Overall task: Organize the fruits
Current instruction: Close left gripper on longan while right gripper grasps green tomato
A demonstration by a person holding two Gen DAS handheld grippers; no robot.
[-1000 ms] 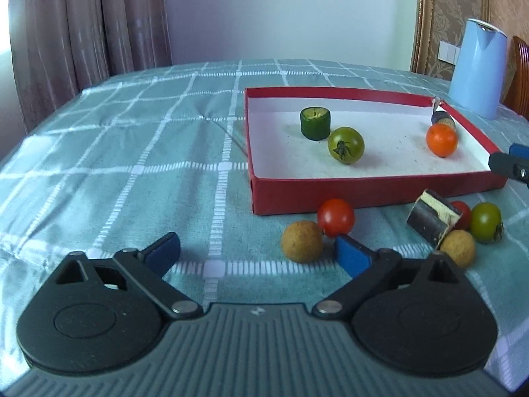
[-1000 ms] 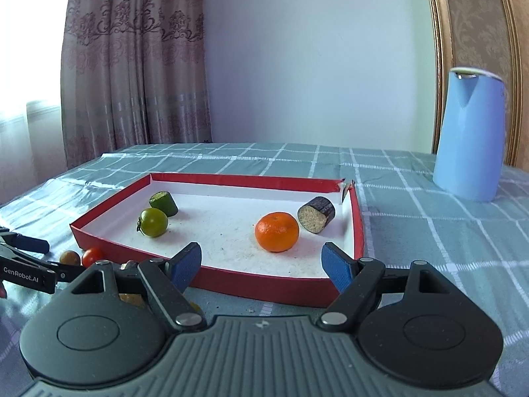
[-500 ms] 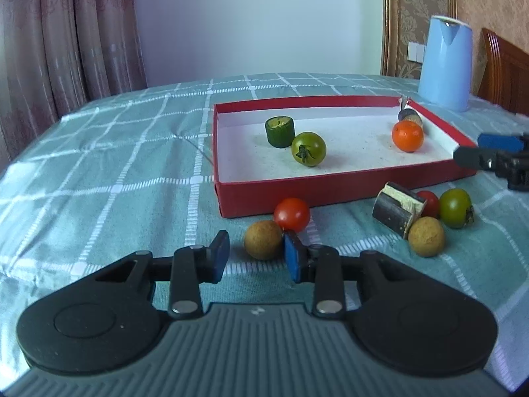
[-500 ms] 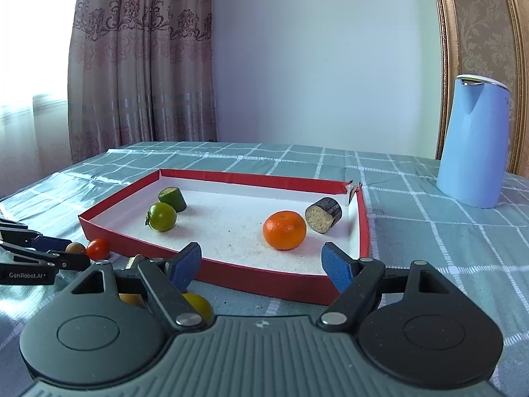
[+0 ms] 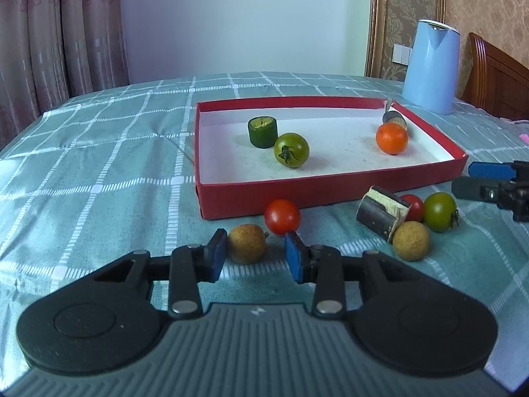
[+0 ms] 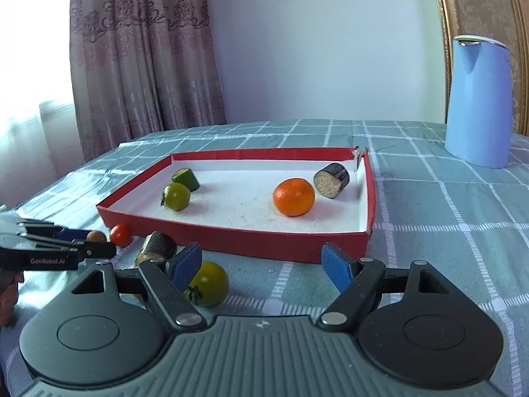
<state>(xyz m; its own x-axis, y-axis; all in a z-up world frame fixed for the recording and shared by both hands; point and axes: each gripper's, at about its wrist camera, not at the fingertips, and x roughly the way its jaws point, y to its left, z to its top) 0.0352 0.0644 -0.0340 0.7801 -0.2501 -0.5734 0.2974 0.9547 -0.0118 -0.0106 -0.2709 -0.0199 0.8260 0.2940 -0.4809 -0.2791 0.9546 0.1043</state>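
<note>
Presently, left gripper (image 5: 256,254) fingers stand narrowly parted around the round tan longan (image 5: 247,243), untouched; right gripper (image 6: 263,264) fingers spread wide, empty.

My left claw (image 5: 256,257): matt black plastic, blue textured pads (image 5: 295,258). Beside it, brown fruit (image 5: 247,243) rough, dull; red tomato (image 5: 282,216) glossy, smooth. Red box (image 5: 251,195) matt card. Counter cloth (image 5: 99,172) woven.
</note>
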